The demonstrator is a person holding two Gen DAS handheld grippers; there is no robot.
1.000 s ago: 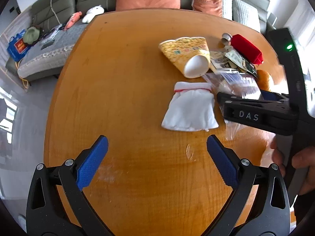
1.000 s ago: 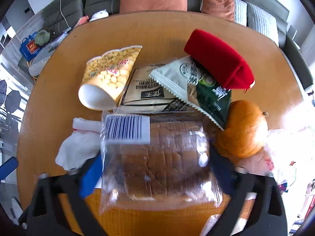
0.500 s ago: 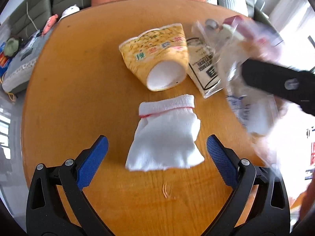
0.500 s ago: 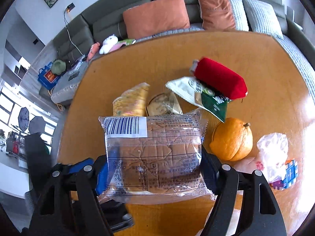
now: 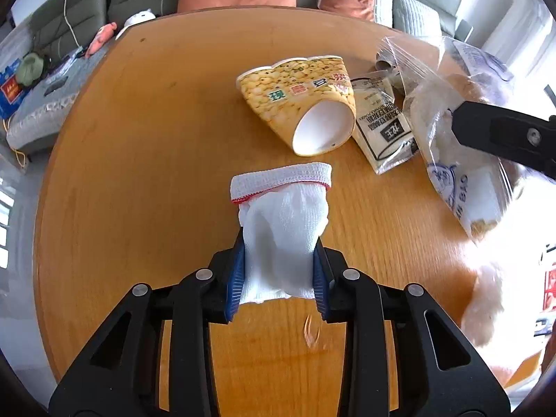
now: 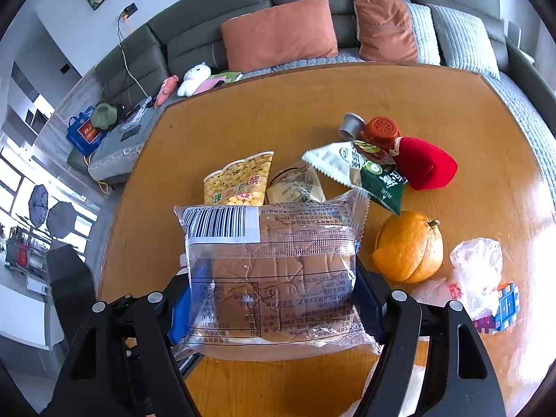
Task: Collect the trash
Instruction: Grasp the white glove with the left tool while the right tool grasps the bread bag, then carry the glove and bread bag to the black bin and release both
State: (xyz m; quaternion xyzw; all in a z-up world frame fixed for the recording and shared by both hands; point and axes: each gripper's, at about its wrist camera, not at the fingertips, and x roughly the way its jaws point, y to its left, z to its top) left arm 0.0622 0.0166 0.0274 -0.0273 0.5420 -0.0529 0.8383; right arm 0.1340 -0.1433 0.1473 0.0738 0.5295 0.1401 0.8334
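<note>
While your left gripper (image 5: 278, 278) squeezes the white sock (image 5: 281, 229) between its blue pads, the sock lies long-ways on the wooden table (image 5: 139, 173), straight out from you. Its cuff with the red line points away, toward the tipped yellow cup (image 5: 302, 100). Your right gripper (image 6: 274, 299) hugs the clear bread bag (image 6: 271, 271) by its sides. The bag's barcode end points away from you, above the table.
</note>
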